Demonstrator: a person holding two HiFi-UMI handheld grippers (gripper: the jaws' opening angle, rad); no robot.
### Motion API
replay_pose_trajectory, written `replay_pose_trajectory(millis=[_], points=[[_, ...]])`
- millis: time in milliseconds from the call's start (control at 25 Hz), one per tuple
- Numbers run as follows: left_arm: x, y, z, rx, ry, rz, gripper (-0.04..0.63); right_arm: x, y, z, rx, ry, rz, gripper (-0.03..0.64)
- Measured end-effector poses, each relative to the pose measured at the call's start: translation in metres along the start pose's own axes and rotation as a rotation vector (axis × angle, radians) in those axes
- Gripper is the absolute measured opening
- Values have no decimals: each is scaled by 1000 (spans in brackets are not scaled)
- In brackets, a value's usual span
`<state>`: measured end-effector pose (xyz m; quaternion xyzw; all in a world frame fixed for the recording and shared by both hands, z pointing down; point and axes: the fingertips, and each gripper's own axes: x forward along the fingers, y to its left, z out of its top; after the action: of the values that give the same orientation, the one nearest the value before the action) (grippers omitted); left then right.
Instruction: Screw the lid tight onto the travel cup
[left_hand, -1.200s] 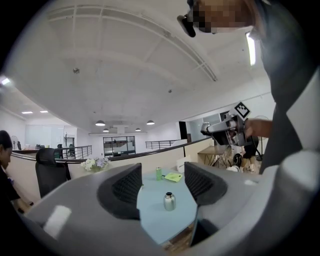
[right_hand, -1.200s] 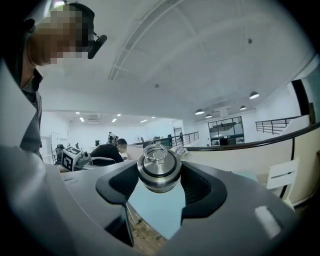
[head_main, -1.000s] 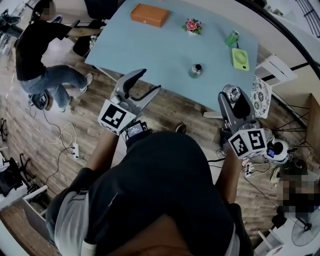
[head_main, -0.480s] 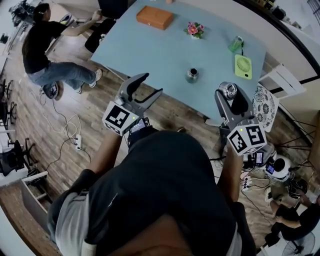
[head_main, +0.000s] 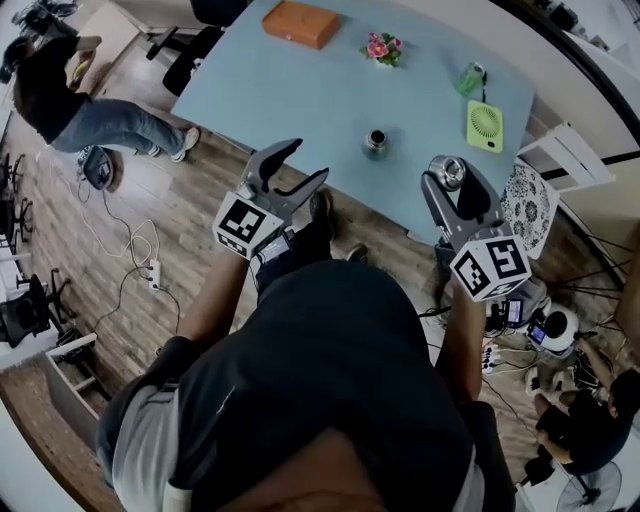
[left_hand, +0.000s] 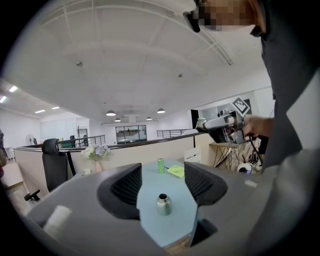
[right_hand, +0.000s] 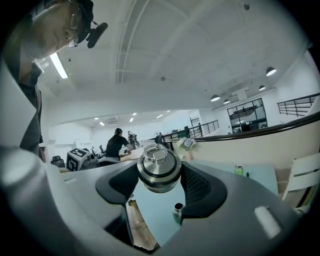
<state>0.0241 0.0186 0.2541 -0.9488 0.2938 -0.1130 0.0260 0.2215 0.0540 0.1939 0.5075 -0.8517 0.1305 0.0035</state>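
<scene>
The jaws cover both sides of the lid (right_hand: 159, 167) and the foot of the travel cup (right_hand: 177, 209).

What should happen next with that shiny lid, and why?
Probably the left tool should move forward to grasp the travel cup, which stands open and unheld on the table. The right tool grips the lid, while the left tool's jaws are apart and empty.
</scene>
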Motion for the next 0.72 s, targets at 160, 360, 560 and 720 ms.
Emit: replay_pose_trajectory(millis=[160,360,560,720], points=[[25,7,-17,-15,11,-39,319,12,-8,-1,-6,10,-18,265],[63,12,-42,-10,24,-100,319,28,-21,-11,-2,50,-51,265],[106,13,-73,-25,36,-168,320,48,-34,-28,17,112,-72,265],[134,9,-98,-32,52,-227,321,69,-41,-45,21,162,-76,265]])
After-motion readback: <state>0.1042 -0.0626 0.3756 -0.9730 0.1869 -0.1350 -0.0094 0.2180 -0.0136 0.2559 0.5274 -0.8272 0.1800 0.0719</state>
